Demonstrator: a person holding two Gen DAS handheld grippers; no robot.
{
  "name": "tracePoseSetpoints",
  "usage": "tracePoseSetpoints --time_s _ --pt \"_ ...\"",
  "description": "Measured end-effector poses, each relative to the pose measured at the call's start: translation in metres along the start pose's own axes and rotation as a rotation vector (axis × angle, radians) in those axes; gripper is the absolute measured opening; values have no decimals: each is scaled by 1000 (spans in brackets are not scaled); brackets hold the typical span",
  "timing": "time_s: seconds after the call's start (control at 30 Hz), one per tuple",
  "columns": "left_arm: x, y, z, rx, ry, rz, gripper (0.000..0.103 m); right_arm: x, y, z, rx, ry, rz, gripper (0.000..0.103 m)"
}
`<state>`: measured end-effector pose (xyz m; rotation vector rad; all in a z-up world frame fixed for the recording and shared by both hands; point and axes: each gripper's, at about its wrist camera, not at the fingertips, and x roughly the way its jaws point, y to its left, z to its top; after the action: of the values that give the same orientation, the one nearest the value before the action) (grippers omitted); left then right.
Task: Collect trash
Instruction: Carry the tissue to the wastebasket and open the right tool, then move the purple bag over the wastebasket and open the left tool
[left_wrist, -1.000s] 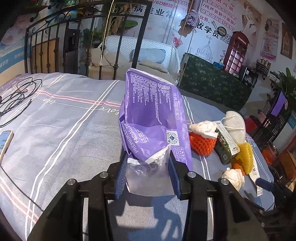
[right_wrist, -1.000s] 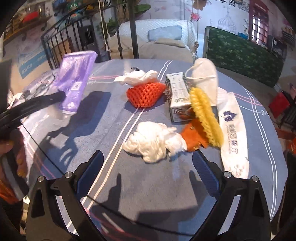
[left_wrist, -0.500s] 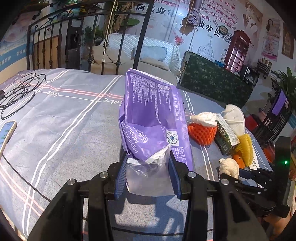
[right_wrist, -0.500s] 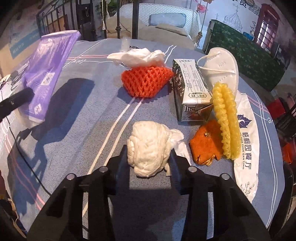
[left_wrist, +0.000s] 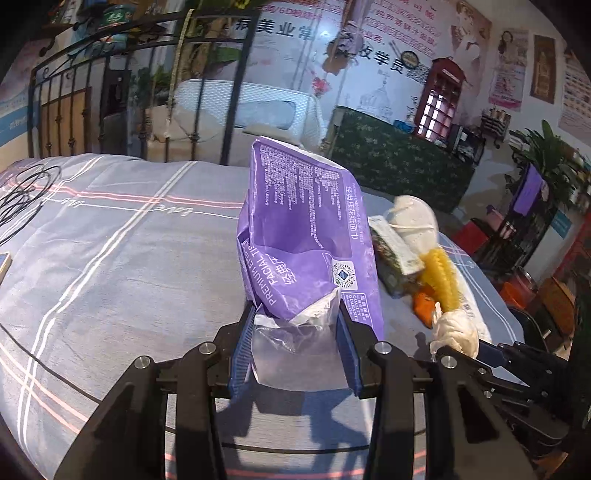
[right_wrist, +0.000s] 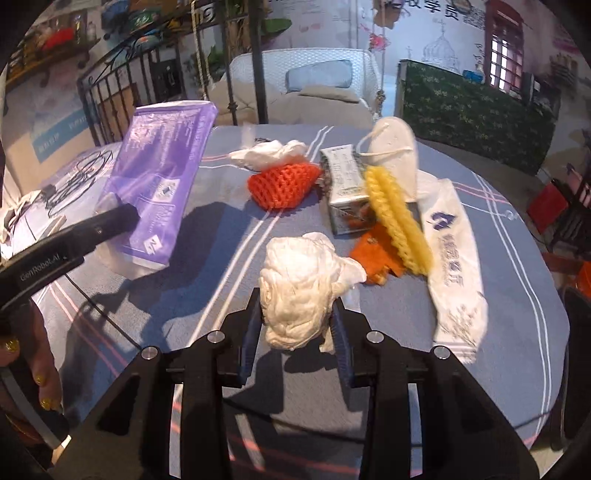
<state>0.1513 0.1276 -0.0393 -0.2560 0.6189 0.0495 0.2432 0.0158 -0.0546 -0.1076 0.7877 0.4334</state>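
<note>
Overhead, posters line the walls; the striped grey tablecloth (right_wrist: 229, 206) carries trash while the left gripper (left_wrist: 297, 334) clamps a purple bag (left_wrist: 306, 229) and the right gripper (right_wrist: 295, 325) pinches a white tissue wad (right_wrist: 299, 284).

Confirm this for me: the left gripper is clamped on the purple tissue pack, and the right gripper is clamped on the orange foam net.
Not quite. The right gripper is clamped on the crumpled white tissue wad, not the orange foam net, which lies untouched farther back on the table; the right wrist view shows it. The left gripper is indeed clamped on the purple tissue pack.
</note>
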Motion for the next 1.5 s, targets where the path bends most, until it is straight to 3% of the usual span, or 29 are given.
tracePoseSetpoints --time_s 0.2,0.47,0.8,1.0,1.27,1.37,1.43,1.5 --pt "4 -45 -8 74 19 -89 41 -28 -44 -20 98 -32 -68 36" --pt "9 -114 -22 181 53 -244 41 -71 -122 -57 275 -100 -224 36" --pt "26 -196 -40 334 109 -414 41 -112 -228 -113 515 -108 -414 36" --pt "33 -239 -48 408 135 -485 41 -111 -269 -123 560 -93 -472 36" --pt "33 -277 -72 481 166 -519 41 -94 -321 -141 632 -53 -501 37" --pt "36 -286 -76 494 188 -532 41 -89 -331 -146 632 -46 -508 48" --pt "39 -294 -79 503 199 -535 41 -86 -335 -148 629 -42 -518 67" --pt "41 -302 -82 516 207 -536 41 -88 -335 -151 623 -55 -532 74"
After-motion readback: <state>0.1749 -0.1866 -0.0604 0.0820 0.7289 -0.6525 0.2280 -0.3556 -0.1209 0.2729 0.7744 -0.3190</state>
